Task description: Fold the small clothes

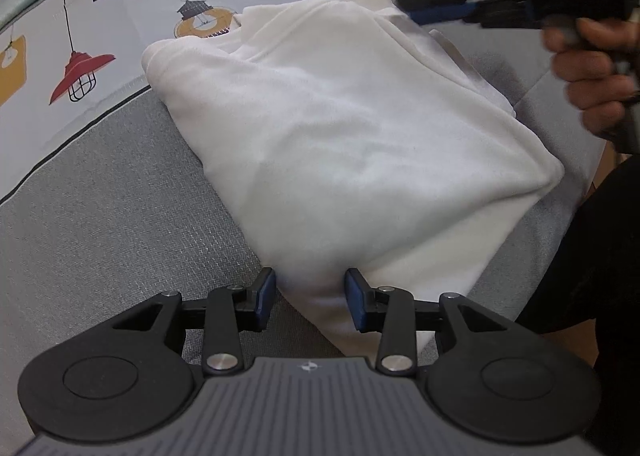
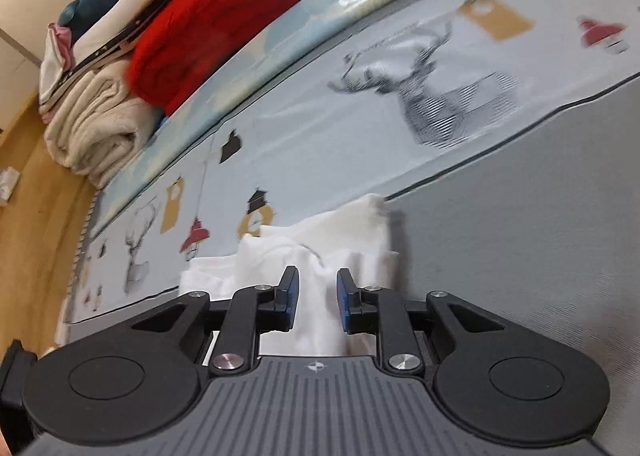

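Left gripper (image 1: pixel 310 298) straddles white garment (image 1: pixel 340 128); no writing legible.

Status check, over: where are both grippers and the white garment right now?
Left gripper straddling near corner of white garment, jaws apart. Right gripper at far corner, jaws apart. Nothing in the way.

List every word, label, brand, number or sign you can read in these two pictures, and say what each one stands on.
No readable words or numbers in either view.
Small round crosshair emblem, no letters: on the left gripper's grey housing and the right gripper's.
Bed sheet: printed lamps, tags and deer only, no text.
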Available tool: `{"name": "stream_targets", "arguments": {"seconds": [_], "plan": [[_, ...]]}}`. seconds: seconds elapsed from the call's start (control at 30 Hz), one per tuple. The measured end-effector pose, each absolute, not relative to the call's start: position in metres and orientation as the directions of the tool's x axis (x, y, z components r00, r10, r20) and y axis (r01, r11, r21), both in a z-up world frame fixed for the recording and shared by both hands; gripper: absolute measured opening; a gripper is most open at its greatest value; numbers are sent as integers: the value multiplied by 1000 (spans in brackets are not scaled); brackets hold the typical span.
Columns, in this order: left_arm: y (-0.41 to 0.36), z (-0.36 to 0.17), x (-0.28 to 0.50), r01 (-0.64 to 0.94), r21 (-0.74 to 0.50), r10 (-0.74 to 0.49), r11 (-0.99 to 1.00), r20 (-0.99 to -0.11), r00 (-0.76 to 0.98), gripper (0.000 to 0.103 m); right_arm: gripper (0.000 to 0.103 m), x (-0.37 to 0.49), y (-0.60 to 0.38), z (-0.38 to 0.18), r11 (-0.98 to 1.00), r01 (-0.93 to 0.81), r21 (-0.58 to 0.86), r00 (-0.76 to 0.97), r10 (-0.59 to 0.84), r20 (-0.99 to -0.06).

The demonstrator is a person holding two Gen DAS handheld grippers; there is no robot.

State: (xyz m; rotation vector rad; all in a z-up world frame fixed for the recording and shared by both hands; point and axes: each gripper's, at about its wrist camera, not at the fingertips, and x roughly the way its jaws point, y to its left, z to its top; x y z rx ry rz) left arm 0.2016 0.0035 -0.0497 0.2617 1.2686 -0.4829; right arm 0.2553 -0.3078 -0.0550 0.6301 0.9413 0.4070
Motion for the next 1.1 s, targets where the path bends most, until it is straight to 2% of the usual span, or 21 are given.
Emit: {"name": "stream_targets", "arguments": {"seconds": [0.17,0.37,0.43,0.53,0.63,0.7,0.8,0.9,0.93,1.03,1.1], "plan": [[6,-50,206,491,-96,-220,866,-955,200,43,22,275,-295,-78,792,0,611,475,537,-696],[9,-52,210,489,-119,-232,864,-957,175,43,22,281,-293,-81,789,-6,614,478,542,-691],[9,-53,210,491,-118,-230,863,-957,174,43,5,281,-290,-79,780,-23,625,476,558,-680],[9,-52,210,490,-121,-234,863,-956,177,43,5,277,-284,-67,804,-78,589,522,536,-663],[11,-48,210,484,-131,-251,865,-949,192,44,4,271,-296,-51,780,-66,623,617,522,-588],[11,-46,209,480,-127,-249,868,-947,201,44,4,272,-304,-55,793,-6,609,631,475,-613],[8,-45,207,488,-116,-241,865,-949,202,44,7,278,-301,-79,842,80,534,564,403,-721],[8,-39,204,488,-138,-269,862,-940,209,44,15,276,-289,-80,892,53,449,553,348,-757],[9,-35,204,483,-153,-287,862,-933,219,44,20,272,-288,-75,904,41,427,570,330,-753],[14,-22,207,455,-180,-329,872,-904,273,44,20,257,-295,-56,906,37,422,636,305,-709],[17,-15,211,428,-211,-360,879,-882,303,44,23,244,-302,-39,889,-17,458,677,347,-649]]}}
